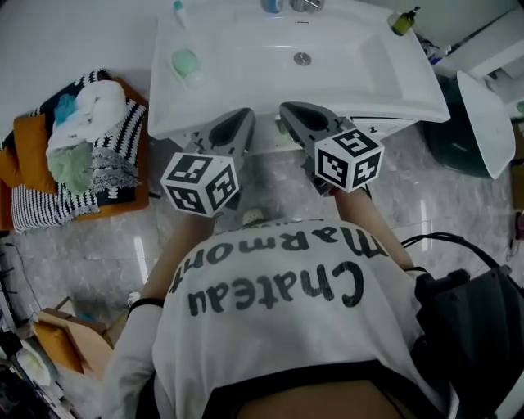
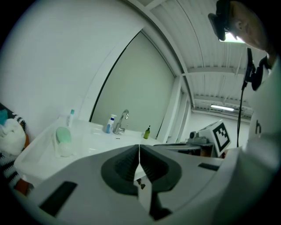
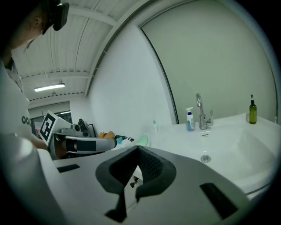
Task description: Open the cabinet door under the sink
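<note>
The white sink [image 1: 246, 78] fills the top of the head view, with its faucet [image 1: 304, 5] at the back. The cabinet under it is almost wholly hidden by the basin; only a white strip [image 1: 386, 127] shows below the front rim, and no door can be made out. My left gripper [image 1: 242, 116] and right gripper [image 1: 288, 109] are held side by side just before the sink's front edge, both pointing at it. In the left gripper view the jaws [image 2: 139, 147] meet with nothing between them. The right gripper's jaws [image 3: 137, 149] are likewise shut and empty.
A green soap [image 1: 187, 63] lies on the sink's left ledge; an olive bottle [image 1: 402, 21] stands at its back right corner. A pile of laundry [image 1: 78, 143] sits on the floor at left. A white lid [image 1: 485, 123] and a dark bin [image 1: 449, 146] stand at right.
</note>
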`<action>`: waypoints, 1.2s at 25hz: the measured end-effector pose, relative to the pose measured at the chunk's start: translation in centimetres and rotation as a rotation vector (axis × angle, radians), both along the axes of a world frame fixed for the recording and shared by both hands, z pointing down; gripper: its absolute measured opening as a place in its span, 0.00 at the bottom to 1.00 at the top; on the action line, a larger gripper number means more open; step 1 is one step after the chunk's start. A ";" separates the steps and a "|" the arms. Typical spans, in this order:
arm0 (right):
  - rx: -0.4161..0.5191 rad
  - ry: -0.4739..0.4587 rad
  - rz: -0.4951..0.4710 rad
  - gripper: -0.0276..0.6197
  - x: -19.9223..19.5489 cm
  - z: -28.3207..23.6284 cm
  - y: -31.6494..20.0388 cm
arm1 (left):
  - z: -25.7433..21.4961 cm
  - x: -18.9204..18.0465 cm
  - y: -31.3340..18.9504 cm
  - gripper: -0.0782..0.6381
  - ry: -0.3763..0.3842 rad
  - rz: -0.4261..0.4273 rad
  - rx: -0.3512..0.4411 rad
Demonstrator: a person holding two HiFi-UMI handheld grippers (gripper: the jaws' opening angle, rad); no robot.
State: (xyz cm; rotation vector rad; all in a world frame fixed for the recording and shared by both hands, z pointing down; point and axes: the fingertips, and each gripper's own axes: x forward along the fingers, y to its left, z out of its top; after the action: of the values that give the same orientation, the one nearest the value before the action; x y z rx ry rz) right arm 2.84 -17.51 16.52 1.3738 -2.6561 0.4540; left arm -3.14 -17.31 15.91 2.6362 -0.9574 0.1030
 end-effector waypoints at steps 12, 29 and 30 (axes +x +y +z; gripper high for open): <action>-0.006 0.013 -0.140 0.06 2.0 0.4 7.6 | 0.5 2.8 8.0 0.13 -0.007 -0.117 -0.006; 0.007 0.103 -0.222 0.06 3.6 2.0 12.6 | 0.1 5.2 13.8 0.13 -0.081 -0.149 0.100; 0.009 0.110 -0.223 0.06 3.6 2.1 12.8 | 0.0 5.3 14.0 0.13 -0.081 -0.150 0.102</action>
State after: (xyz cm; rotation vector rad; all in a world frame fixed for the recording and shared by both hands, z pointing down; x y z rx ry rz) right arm 6.48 -4.75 18.60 1.0535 -2.6809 0.3318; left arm 2.12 -3.34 15.95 2.6579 -1.2146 0.1293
